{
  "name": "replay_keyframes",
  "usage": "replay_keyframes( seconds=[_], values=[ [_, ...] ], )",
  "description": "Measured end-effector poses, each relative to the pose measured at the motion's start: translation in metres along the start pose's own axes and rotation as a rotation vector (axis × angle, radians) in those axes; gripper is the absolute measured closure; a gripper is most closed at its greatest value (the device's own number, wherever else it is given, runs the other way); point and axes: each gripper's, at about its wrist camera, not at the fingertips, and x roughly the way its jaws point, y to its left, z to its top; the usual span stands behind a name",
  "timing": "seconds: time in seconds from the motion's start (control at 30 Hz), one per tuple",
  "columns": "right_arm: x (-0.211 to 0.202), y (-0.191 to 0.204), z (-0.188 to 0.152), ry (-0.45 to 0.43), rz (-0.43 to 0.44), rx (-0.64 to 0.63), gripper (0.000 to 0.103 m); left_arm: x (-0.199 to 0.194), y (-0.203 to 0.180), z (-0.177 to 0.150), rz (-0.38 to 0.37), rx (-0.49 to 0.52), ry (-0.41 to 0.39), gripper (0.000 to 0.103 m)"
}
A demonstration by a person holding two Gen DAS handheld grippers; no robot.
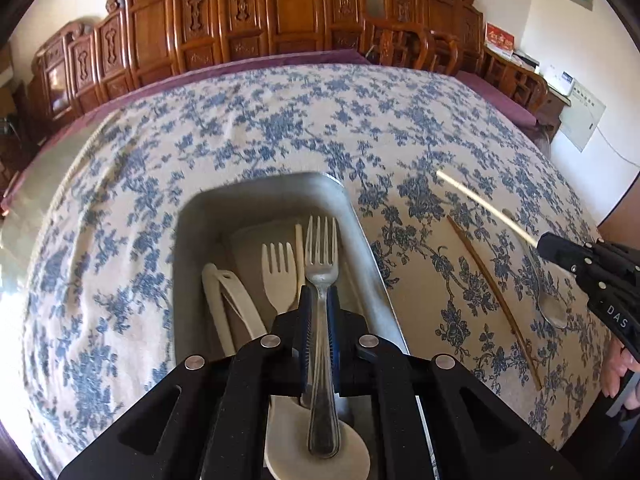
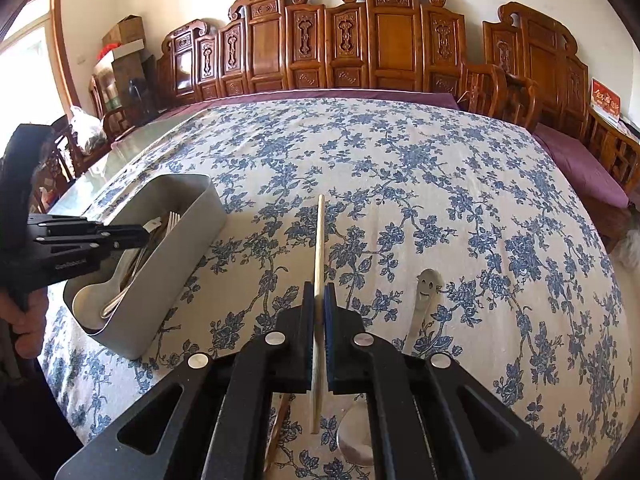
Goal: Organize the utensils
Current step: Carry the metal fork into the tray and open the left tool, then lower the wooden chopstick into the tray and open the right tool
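Two utensils are in hand: the left tool [image 1: 318, 320] clamps a metal fork [image 1: 321, 280] over the grey bin [image 1: 372, 240], ready to release; the right tool [image 2: 319, 312] pinches one pale chopstick [image 2: 319, 248] above the desk [image 2: 440, 200], which must travel binward. One brown chopstick [image 1: 492, 296] and one metal spoon [image 1: 552, 304] remain outside.
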Motion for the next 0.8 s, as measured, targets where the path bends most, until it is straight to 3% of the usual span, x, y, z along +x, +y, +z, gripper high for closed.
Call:
replay_keyframes(
  seconds=[0.4, 0.53, 0.8],
  values=[
    [-0.02, 0.038, 0.007, -0.046, 0.077, -0.029, 0.097, -0.02, 0.018, 0.001, 0.03, -0.007, -0.064, 0.095],
    [-0.028, 0.056, 0.011, -0.061, 0.108, -0.047, 0.097, -0.026, 0.03, 0.002, 0.04, -0.027, -0.08, 0.087],
    [-0.029, 0.09, 0.019, -0.055, 0.146, -0.086, 0.097, -0.037, 0.058, 0.005, 0.056, -0.09, -0.111, 0.086]
  ],
)
